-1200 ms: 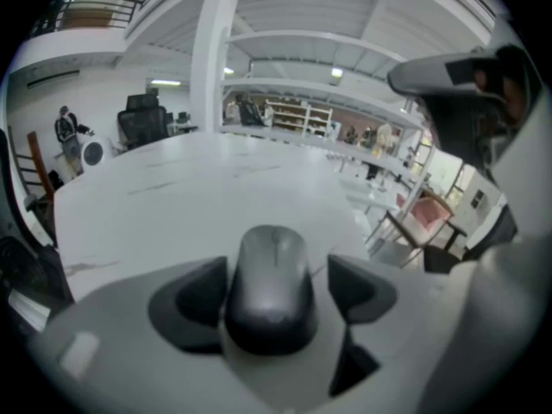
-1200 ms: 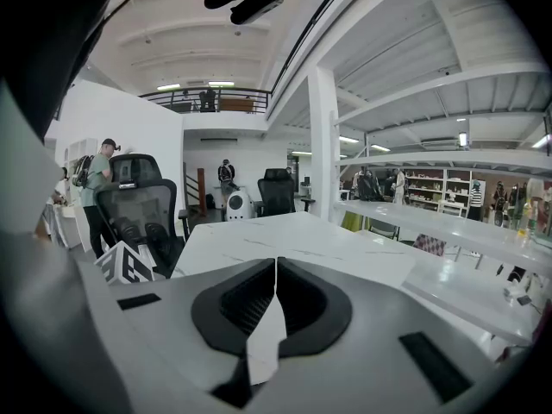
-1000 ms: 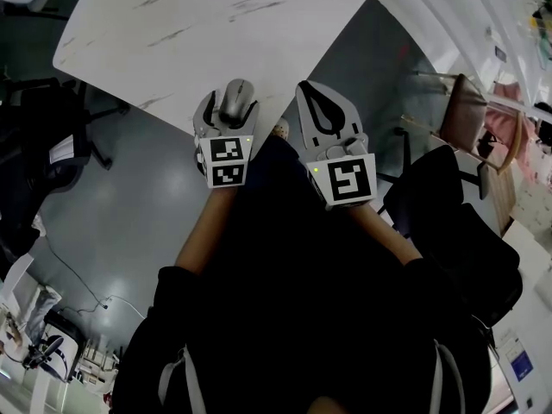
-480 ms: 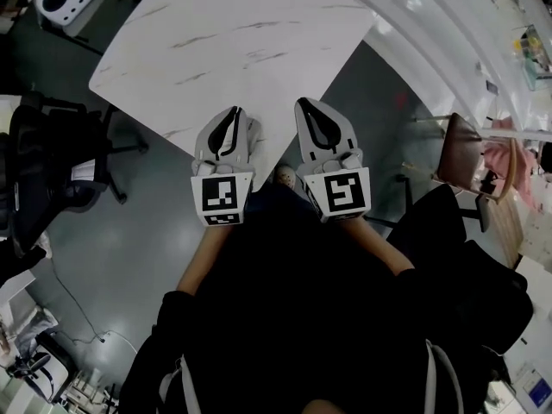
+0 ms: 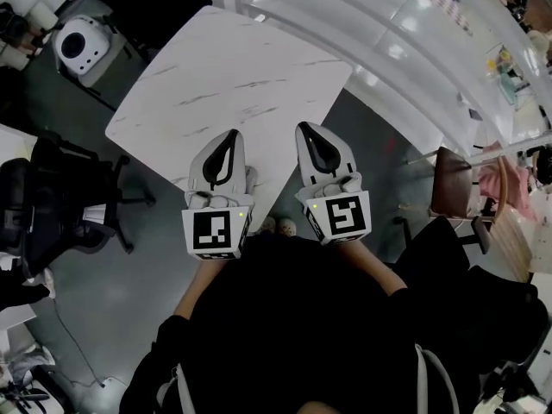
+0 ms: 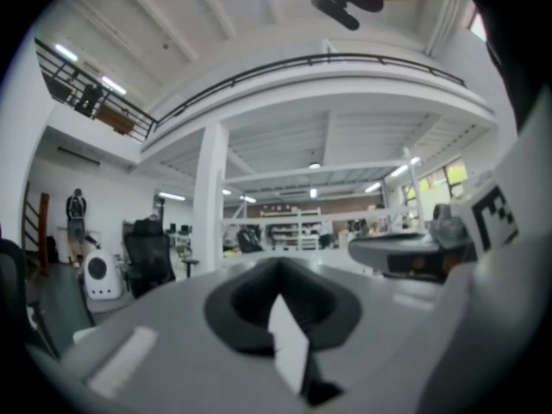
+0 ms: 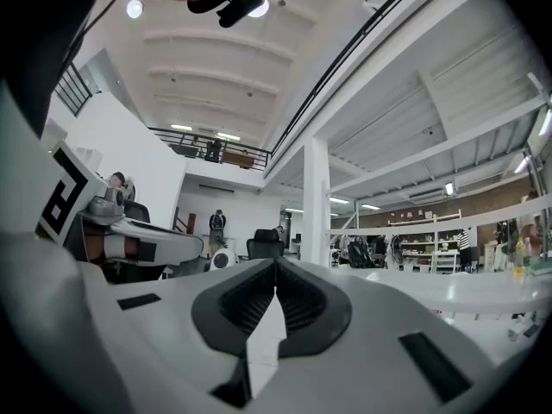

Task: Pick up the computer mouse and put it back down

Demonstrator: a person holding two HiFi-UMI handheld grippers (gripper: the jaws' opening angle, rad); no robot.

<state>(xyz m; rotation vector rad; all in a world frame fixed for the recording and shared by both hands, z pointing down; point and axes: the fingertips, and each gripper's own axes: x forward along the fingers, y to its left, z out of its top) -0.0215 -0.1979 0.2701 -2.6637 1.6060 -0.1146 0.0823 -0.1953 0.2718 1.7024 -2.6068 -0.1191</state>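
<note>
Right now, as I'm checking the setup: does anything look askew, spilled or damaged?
Nothing stands out. The white table looks intact, and the left tool and right tool hang shut and empty over its near edge. No mouse shows.

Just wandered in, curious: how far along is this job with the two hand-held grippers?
Nothing is in hand: the left gripper and right gripper are both shut and empty, held above the table. A grey lump beside the left gripper, probably the mouse, lies on the table. It looks finished, or not started; I can't tell which.
</note>
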